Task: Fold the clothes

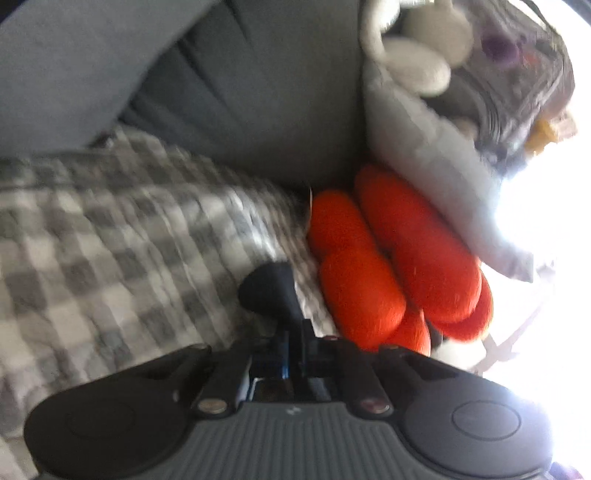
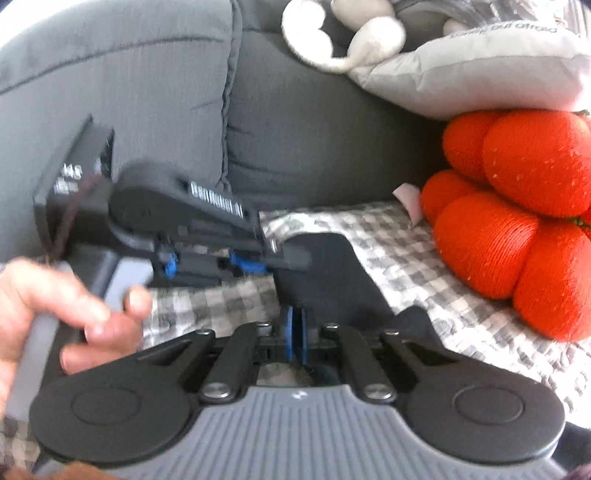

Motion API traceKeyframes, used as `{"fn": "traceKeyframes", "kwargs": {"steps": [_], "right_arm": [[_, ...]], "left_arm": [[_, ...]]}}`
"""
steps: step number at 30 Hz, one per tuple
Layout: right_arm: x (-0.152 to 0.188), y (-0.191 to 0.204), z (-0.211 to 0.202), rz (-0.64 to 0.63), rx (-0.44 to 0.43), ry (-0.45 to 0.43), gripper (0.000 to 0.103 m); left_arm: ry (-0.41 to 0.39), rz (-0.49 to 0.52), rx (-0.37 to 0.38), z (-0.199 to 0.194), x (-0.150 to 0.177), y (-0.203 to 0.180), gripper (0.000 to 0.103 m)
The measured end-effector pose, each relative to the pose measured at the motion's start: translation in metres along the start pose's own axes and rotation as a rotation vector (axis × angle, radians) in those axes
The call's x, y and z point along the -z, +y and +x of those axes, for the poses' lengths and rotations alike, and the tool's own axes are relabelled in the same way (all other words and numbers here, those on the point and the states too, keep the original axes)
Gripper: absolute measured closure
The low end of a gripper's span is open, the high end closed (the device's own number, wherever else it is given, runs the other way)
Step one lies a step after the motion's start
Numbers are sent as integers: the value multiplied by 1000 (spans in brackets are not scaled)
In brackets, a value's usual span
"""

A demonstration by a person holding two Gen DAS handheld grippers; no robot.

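Both hand-held grippers pinch one dark garment [image 2: 332,273] over the checked blanket [image 2: 424,258] on the sofa [image 2: 295,129]: left hand-held gripper [image 1: 291,295], right hand-held gripper [image 2: 295,325]. How many folds it has, blur hides.

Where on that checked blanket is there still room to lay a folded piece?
The open stretch of the checked blanket runs left, away from the orange knot cushion. The right end is crowded: the cushion, a pale pillow on it, and a white plush toy. Mid-blanket lies a dark garment with both grippers on it.
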State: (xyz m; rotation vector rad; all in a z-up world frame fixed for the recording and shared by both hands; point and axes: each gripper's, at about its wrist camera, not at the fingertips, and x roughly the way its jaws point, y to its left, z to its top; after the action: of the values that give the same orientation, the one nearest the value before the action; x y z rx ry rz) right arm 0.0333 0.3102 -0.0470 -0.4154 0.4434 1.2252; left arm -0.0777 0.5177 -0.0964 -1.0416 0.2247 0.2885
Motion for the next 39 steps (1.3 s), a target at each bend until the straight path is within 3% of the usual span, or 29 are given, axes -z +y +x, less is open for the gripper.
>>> {"fn": "traceKeyframes", "kwargs": {"steps": [1,5,9,12,15,17,19,20,22,28,30,33,34,35,36,39], "right_arm": [[-1,1,-3,-7,3,6,90],[2,-17,-43,42,24,-7,89],[27,-66,-99,181,143,37,89],[65,-103,-145,292,250,83,89],[106,-124,-189,370,332,115,89],[133,-131,-217,424,370,129,89],[155,-135,-244,490,396,117,89],[165,-138,-257,528,404,105,89],[182,-142,-278,601,417,75,89],[188,-142,-287,656,413,80,89],[183,-138,-296,634,406,75,89],[180,-134,-318,598,423,78,89],[181,-133,-327,584,441,88,89],[182,-133,-335,574,461,98,89],[184,-134,-344,571,486,110,89],[198,-134,-375,602,560,106,89]], "left_arm": [[-14,3,-6,-2,0,-1,98],[-18,12,-42,-12,-5,-5,98],[-19,20,-78,-22,-10,-10,98],[-19,26,-106,-29,-14,-14,98],[5,117,-158,-36,-14,-34,98],[45,164,-154,-37,-21,-35,96],[86,212,-147,-38,-29,-36,86],[48,229,-171,-45,-37,-37,81],[-47,263,-244,-63,-51,-36,53],[-6,174,-133,-32,-49,-4,45],[30,193,-144,-14,-39,-4,45],[64,328,-192,8,-26,-15,47],[61,366,-219,8,-23,-20,52],[61,367,-240,8,-23,-20,65],[61,362,-261,7,-24,-20,95],[51,324,-285,4,-27,-16,94]]}}
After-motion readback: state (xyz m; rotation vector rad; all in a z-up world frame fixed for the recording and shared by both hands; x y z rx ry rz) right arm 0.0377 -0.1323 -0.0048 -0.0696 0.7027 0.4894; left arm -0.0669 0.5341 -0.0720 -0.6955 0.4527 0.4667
